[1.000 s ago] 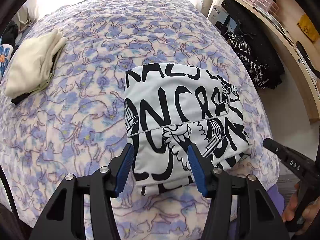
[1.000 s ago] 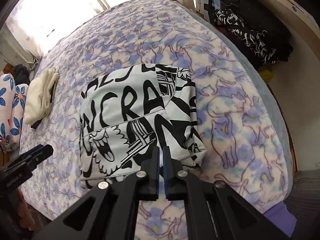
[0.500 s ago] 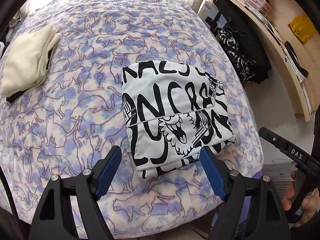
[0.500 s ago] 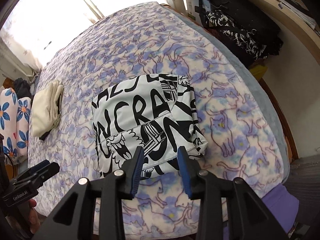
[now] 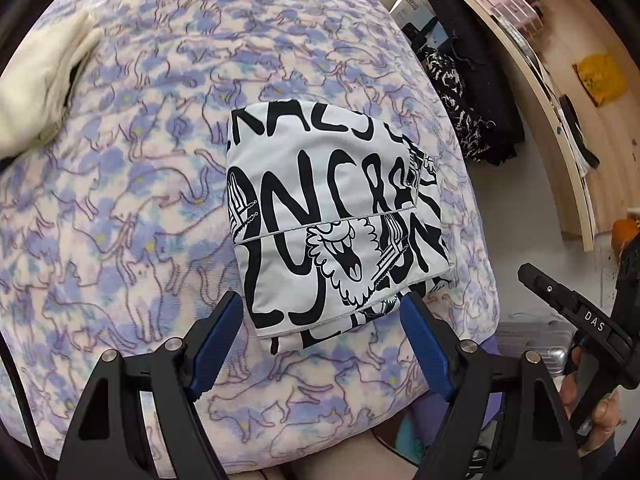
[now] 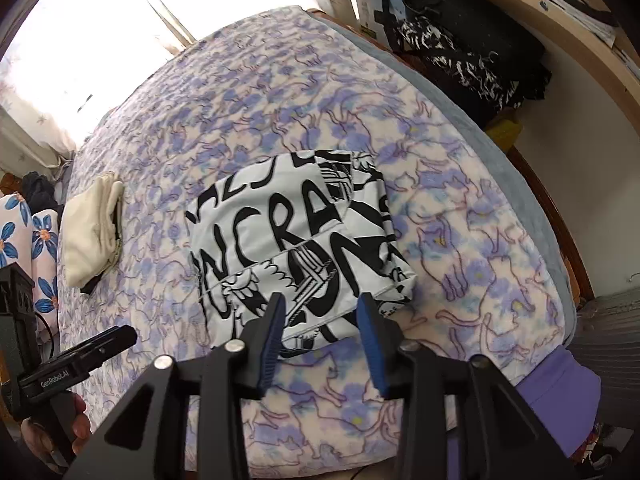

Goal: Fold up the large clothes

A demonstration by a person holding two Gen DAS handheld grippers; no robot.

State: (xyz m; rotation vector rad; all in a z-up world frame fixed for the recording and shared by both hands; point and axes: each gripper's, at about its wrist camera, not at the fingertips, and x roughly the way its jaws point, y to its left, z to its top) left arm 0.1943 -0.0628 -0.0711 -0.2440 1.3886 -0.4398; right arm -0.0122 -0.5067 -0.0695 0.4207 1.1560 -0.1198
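Note:
A white garment with black lettering [image 5: 332, 216] lies folded into a neat rectangle on the purple cat-print bedspread [image 5: 140, 208], near the bed's front edge. It also shows in the right wrist view [image 6: 296, 240]. My left gripper [image 5: 320, 320] is open and empty, held above the garment's near edge. My right gripper [image 6: 320, 316] is open and empty, also just above the near edge. Neither touches the cloth.
A folded cream garment [image 6: 92, 228] lies at the bed's left side. Floral pillows [image 6: 24, 240] sit beyond it. Dark clothes [image 5: 468, 112] hang by a wooden shelf [image 5: 560, 100] to the right. A window [image 6: 80, 40] is behind the bed.
My right gripper has opened from shut and let go of the garment's edge. Both grippers have drawn back from the folded garment, and the left jaws have widened.

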